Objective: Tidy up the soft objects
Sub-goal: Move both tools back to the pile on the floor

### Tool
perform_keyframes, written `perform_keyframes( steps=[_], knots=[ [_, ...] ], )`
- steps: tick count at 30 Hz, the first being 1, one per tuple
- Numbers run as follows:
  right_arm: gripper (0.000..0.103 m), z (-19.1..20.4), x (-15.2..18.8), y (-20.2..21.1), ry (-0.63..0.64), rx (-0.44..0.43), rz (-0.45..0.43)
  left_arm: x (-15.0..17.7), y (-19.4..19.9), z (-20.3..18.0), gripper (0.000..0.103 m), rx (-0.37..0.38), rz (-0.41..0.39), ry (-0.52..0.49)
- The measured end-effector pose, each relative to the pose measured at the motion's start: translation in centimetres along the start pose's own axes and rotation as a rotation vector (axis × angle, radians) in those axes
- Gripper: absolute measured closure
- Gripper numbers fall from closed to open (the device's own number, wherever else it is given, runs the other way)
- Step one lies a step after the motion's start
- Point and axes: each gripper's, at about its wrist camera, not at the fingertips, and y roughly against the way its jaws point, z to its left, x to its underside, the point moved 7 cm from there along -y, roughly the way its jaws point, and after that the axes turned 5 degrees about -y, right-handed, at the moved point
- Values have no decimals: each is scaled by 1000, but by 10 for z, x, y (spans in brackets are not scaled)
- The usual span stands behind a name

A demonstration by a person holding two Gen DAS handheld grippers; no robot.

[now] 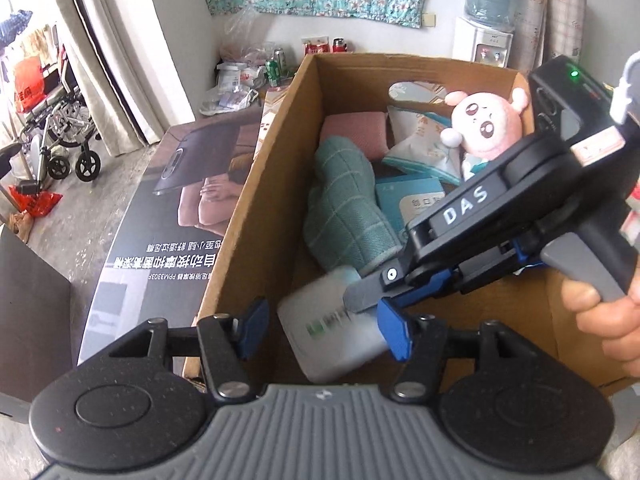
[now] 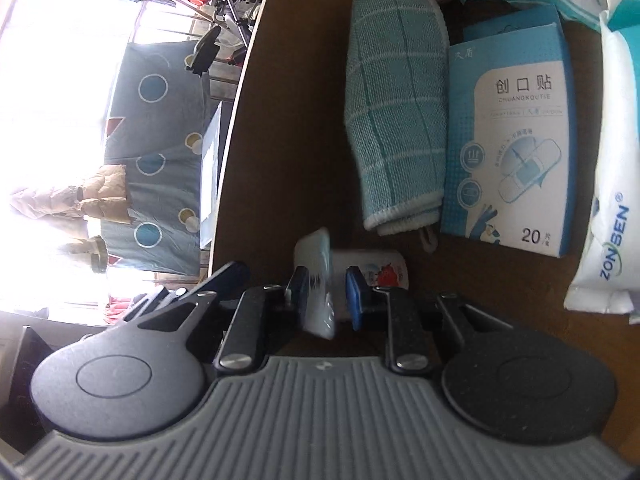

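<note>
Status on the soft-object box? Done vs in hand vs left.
Done: teal mitt, pink plush, pink pad and wipes pack lie inside the cardboard box. In hand: right tool lowers a white tissue pack into the box. Left tool is open, empty. Nothing else waiting is visible.

The left wrist camera looked forward and downward from above the near rim of the open brown cardboard box [image 1: 276,128], taking in its whole interior, the far wall and the floor at left. The right wrist camera sat low inside the same box, close to its contents and rolled sideways. Both views shared the teal checked woven cloth [image 1: 344,200] [image 2: 396,112] and the blue-and-white plaster carton [image 1: 404,204] [image 2: 516,136].
</note>
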Motion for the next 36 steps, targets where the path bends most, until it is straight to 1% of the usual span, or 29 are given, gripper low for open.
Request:
perform_keyframes(
  steps=[4, 6, 8, 9, 11, 13, 15, 17, 19, 21, 24, 28, 31, 33, 36],
  knots=[
    [82, -2, 6, 2, -14, 24, 9, 0, 10, -2, 37, 0, -19, -16],
    [82, -1, 8, 6, -33, 8, 11, 1, 13, -2, 36, -7, -16, -22],
    [76, 2, 9, 12, -25, 12, -7, 2, 19, -1, 36, -14, -17, -12],
    [72, 5, 6, 20, -9, 16, -24, 2, 23, 0, 35, -13, -22, -2],
    [68, 16, 10, 40, 41, 14, -74, 3, 35, 0, 34, -4, -44, 22],
    [55, 26, 17, 68, 77, -12, -129, 3, 49, -4, 32, 4, -79, 33],
    [52, 32, 31, 100, 121, -30, -186, 4, 65, -12, 29, 16, -124, 38],
    [50, 31, 46, 134, 156, -44, -234, 6, 79, -25, 28, 52, -169, 43],
    [49, 22, 65, 174, 182, -32, -287, 7, 91, -44, 28, 100, -209, 50],
    [47, 7, 86, 216, 201, 1, -348, 8, 100, -67, 28, 155, -244, 40],
    [46, -22, 116, 277, 201, 78, -447, 10, 110, -109, 28, 225, -287, -3],
    [44, -68, 157, 347, 155, 195, -558, 15, 115, -172, 28, 325, -327, -85],
    [43, -103, 181, 386, 115, 266, -610, 22, 112, -221, 28, 398, -317, -144],
    [41, -123, 195, 403, 108, 329, -634, 28, 108, -254, 28, 440, -313, -188],
    [38, -150, 214, 416, 137, 435, -645, 38, 104, -303, 28, 455, -320, -272]
  ],
)
